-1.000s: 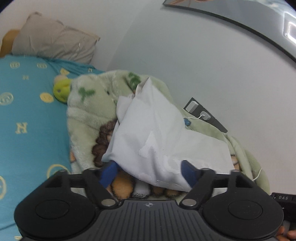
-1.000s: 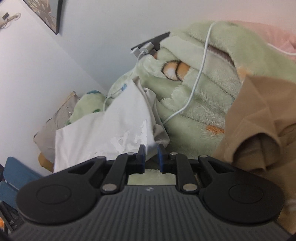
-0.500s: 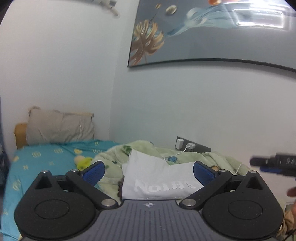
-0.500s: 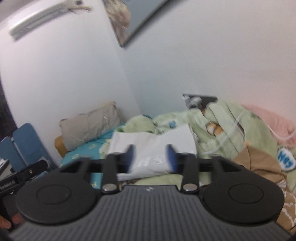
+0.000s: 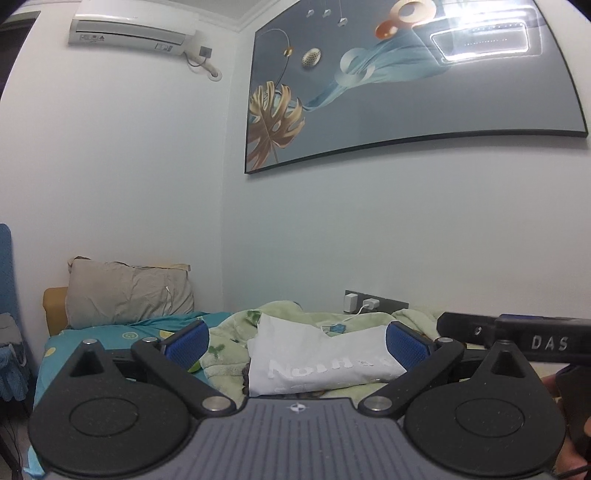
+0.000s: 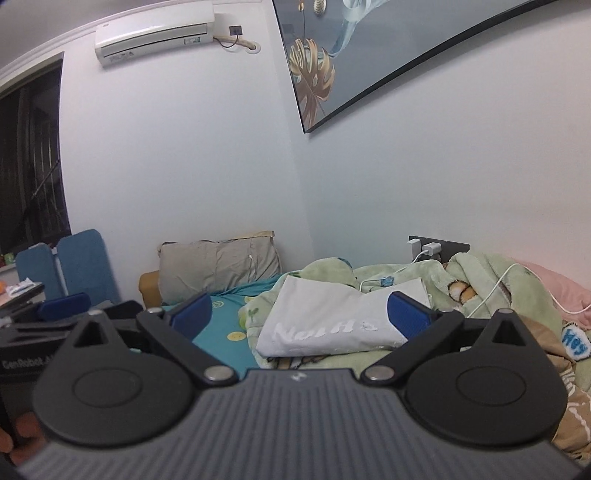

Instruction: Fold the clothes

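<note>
Lying folded on top of a rumpled green fleece blanket [image 5: 236,325], the white T-shirt [image 5: 317,358] forms a flat rectangular packet with pale lettering across its near face. It rests on the bed, between the grey pillow [image 5: 129,291] at the head and a heap of tan clothing [image 6: 546,347] seen at the right edge of the right wrist view. The left gripper [image 5: 297,341] is held level and back from the bed, its blue-padded fingers [image 5: 186,341] spread wide with nothing between them; the shirt shows through the gap but is well apart from the pads. The right gripper [image 6: 299,312] is in the same pose, fingers [image 6: 408,314] wide apart and empty, also clear of the shirt. Each camera catches the other tool at its edge: a dark body marked "DAS" at the right of the left wrist view, and a blurred black body with blue pads at the left of the right wrist view. A turquoise sheet [image 6: 221,328] with yellow circles covers the mattress beside the blanket. White charging cables [image 6: 495,291] run from a dark wall socket plate [image 6: 439,249] across the blanket. On the wall hang a framed picture with a gold leaf [image 5: 406,85] and an air conditioner [image 5: 136,33]. Blue folding chairs [image 6: 70,266] stand beyond the bed's head.
</note>
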`<action>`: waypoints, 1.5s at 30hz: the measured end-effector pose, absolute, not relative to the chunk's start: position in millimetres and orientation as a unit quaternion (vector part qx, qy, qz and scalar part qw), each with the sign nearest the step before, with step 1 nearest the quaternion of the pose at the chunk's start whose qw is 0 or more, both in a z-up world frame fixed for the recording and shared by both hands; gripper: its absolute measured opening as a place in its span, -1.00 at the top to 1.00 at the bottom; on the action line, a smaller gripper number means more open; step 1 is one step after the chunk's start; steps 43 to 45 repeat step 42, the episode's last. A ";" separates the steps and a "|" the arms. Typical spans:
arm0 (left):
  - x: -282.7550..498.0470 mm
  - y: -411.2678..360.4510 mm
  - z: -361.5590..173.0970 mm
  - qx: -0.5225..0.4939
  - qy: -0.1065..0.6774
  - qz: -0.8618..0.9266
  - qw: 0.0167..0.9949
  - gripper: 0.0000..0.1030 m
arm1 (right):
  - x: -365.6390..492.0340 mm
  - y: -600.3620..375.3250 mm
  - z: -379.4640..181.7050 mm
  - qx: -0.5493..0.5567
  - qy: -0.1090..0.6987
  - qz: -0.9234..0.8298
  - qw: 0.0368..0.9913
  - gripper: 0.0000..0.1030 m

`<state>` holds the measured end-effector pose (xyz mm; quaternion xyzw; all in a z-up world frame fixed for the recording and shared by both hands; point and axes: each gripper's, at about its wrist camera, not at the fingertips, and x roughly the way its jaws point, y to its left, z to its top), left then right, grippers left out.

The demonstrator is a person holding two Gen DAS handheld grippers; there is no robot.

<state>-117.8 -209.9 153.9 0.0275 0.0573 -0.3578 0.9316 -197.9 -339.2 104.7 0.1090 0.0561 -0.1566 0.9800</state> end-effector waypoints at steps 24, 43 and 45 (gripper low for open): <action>-98.1 -186.8 98.4 0.007 0.062 -0.320 0.945 -0.99 | -175.7 -303.6 48.8 0.048 0.061 -0.220 0.972 -1.00; -113.6 -166.7 100.1 0.007 0.059 -0.295 0.954 -0.99 | -182.4 -296.2 50.0 0.044 0.064 -0.208 0.975 -1.00; -113.6 -166.7 100.1 0.007 0.059 -0.295 0.954 -0.99 | -182.4 -296.2 50.0 0.044 0.064 -0.208 0.975 -1.00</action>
